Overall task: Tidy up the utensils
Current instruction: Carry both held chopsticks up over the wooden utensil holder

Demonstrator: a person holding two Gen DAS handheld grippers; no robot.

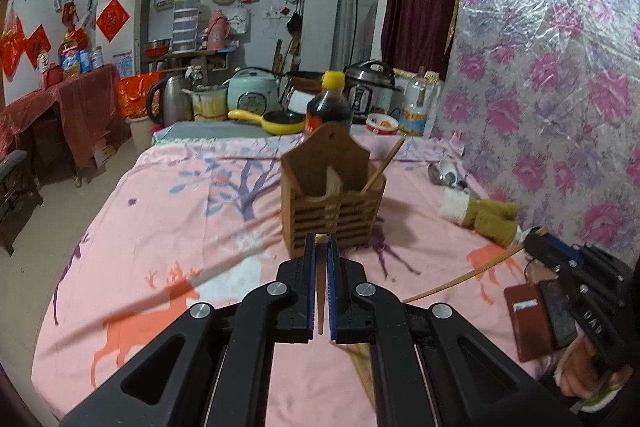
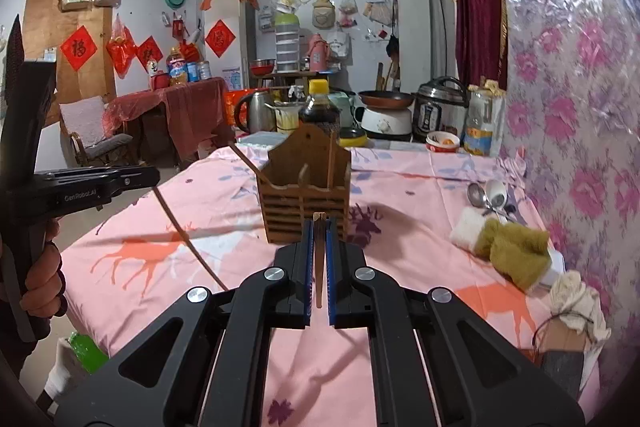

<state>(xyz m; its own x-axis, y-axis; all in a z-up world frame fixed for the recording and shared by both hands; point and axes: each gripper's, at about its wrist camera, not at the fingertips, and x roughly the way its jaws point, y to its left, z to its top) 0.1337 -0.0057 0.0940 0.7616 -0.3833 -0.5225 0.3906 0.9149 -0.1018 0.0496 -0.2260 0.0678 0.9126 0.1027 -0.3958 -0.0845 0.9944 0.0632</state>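
Chopsticks: left gripper (image 1: 320, 245) pinches one (image 1: 320, 291), right gripper (image 2: 319, 227) pinches another (image 2: 319, 259), both near wooden utensil holder (image 1: 332, 195) on pink tablecloth (image 1: 160, 227).

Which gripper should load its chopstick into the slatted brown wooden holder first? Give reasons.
Probably left. The left gripper holds its bamboo chopstick thin end down, squarely facing the slatted wooden holder. The right gripper grips the other chopstick slanting nearly level, so it needs uprighting first.
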